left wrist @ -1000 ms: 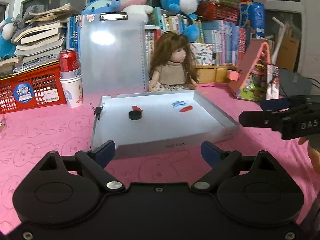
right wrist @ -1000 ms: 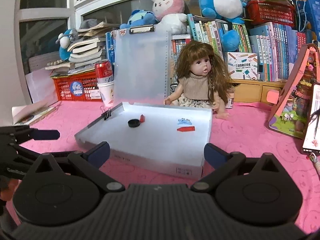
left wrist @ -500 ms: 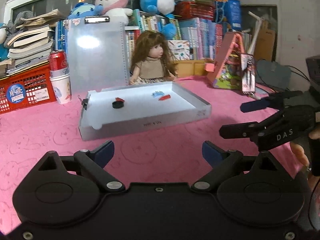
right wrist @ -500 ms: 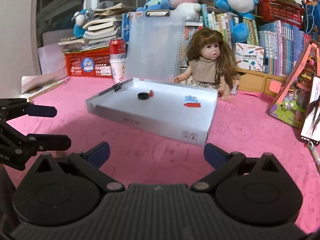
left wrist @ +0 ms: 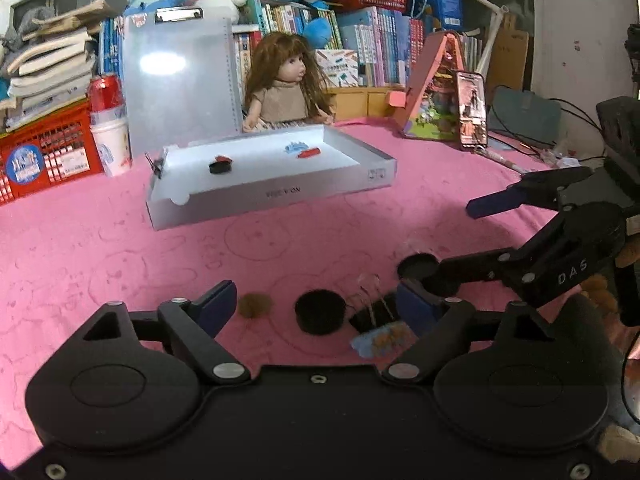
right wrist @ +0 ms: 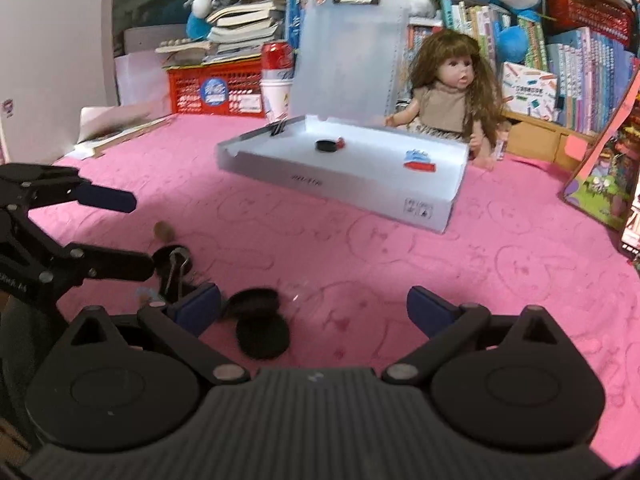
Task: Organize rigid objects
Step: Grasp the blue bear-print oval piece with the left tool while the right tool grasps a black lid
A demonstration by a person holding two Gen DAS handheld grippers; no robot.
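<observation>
On the pink cloth close in front lie a black round cap (left wrist: 320, 312), a brown round piece (left wrist: 255, 304), a black binder clip (left wrist: 372, 314) and a small blue-and-orange piece (left wrist: 380, 340). My left gripper (left wrist: 316, 304) straddles them; its jaws are closing and the pads touch nothing. A second black cap (left wrist: 418, 268) lies under the lower finger of my right gripper (left wrist: 456, 240). In the right wrist view my right gripper (right wrist: 314, 308) is open over two black caps (right wrist: 262, 334), and my left gripper (right wrist: 140, 234) stands to the left by the binder clip (right wrist: 176, 272).
A white box (left wrist: 272, 196) with its lid upright sits farther back, holding a black cap (left wrist: 220, 167) and small red and blue pieces. Behind it are a doll (left wrist: 286, 88), a red crate (left wrist: 44, 156), a can on a cup (left wrist: 106, 120), books and plush toys.
Both grippers have drawn back from the white box and sunk toward the cloth. The small caps, the clip and the brown piece have come into view between the fingers.
</observation>
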